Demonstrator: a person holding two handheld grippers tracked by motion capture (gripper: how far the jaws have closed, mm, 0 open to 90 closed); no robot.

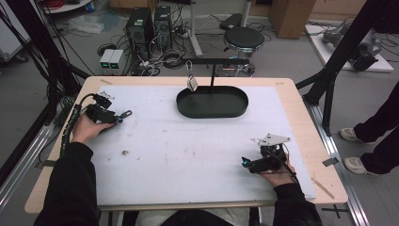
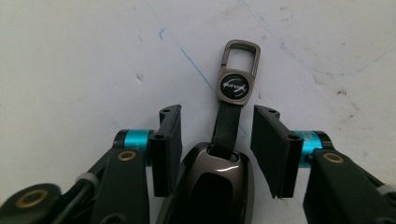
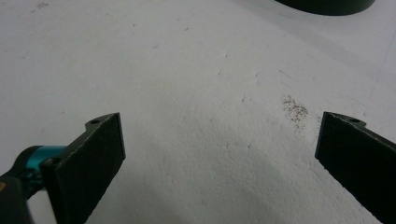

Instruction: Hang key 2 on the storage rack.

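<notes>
A dark grey key fob (image 2: pixel 215 184) lies on the white mat (image 1: pixel 188 150), with a black strap, a round emblem and a metal clip (image 2: pixel 239 58) pointing away. My left gripper (image 2: pixel 217 112) is open, its pads either side of the strap and not touching it. In the high view the left gripper (image 1: pixel 120 117) sits at the mat's left, held by a hand, with the clip (image 1: pixel 128 113) poking out past it. My right gripper (image 1: pixel 245 164) rests at the front right. Its own view shows the right gripper (image 3: pixel 219 120) wide open over bare mat.
A black oval tray (image 1: pixel 212 110) stands at the back centre with a post and crossbar (image 1: pixel 221 60). A small pale item (image 1: pixel 192 82) hangs from the bar's left end. The tray's rim (image 3: pixel 327 5) also edges the right gripper view. A person's feet (image 1: pixel 357 150) stand right of the table.
</notes>
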